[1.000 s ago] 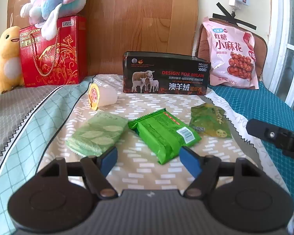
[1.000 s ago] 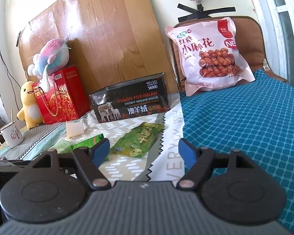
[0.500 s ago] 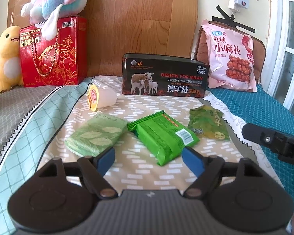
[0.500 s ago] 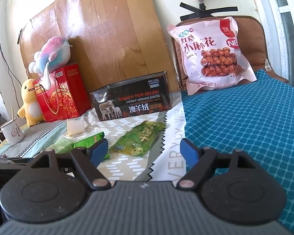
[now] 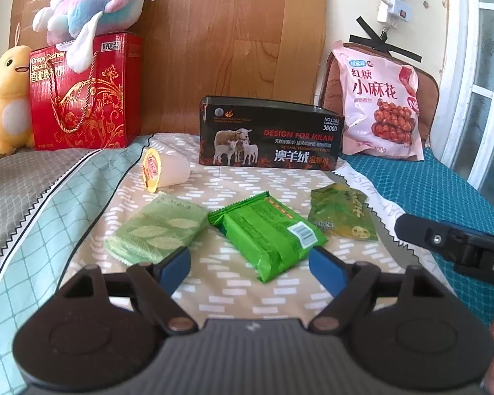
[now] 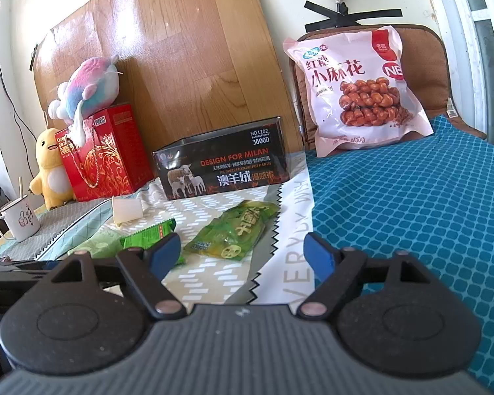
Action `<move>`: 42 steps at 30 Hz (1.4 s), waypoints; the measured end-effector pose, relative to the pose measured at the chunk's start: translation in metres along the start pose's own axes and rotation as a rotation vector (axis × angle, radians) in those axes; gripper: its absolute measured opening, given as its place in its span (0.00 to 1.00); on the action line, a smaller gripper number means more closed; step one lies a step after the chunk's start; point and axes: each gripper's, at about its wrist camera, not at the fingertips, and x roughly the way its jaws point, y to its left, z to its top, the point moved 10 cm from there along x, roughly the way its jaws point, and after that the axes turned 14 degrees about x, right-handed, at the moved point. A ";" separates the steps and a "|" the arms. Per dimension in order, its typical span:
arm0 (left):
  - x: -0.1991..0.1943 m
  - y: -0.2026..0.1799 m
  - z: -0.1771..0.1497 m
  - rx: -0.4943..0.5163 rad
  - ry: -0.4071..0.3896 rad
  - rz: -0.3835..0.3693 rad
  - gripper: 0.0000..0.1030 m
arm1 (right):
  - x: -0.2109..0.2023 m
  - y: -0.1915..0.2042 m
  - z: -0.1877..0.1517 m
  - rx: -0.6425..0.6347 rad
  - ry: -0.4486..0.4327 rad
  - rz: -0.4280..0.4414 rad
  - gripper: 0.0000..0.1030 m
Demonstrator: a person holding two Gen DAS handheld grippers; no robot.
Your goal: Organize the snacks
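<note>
Several snacks lie on a patterned cloth: a pale green leaf-print packet (image 5: 156, 230), a bright green packet (image 5: 268, 232), a dark green pouch (image 5: 342, 212) (image 6: 233, 232) and a jelly cup (image 5: 164, 171) on its side. Behind them stands an open black tin box (image 5: 268, 131) (image 6: 224, 163). A pink snack bag (image 5: 380, 102) (image 6: 355, 92) leans on a brown cushion. My left gripper (image 5: 250, 265) hovers just short of the bright green packet, its jaws opening with nothing between them. My right gripper (image 6: 243, 253) stands open and empty near the dark green pouch.
A red gift box (image 5: 82, 95) with a plush toy (image 5: 92, 0) on top and a yellow plush duck (image 5: 6, 98) stand at the back left. A white mug (image 6: 18, 219) sits far left. Blue patterned cloth (image 6: 411, 204) covers the right side.
The left gripper's fingers have spread wider apart. The right gripper's fingers opened slightly. The snacks have not moved.
</note>
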 end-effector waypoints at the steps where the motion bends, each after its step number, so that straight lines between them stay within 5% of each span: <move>1: -0.001 0.000 0.000 0.000 -0.004 0.000 0.81 | 0.000 0.000 0.000 0.000 0.000 0.000 0.81; 11: -0.004 0.001 0.003 -0.002 -0.029 0.004 0.91 | 0.001 0.002 -0.002 -0.006 0.012 0.010 0.82; 42: -0.005 0.001 0.004 -0.006 -0.035 0.005 0.95 | 0.001 0.003 -0.001 -0.001 0.012 0.024 0.87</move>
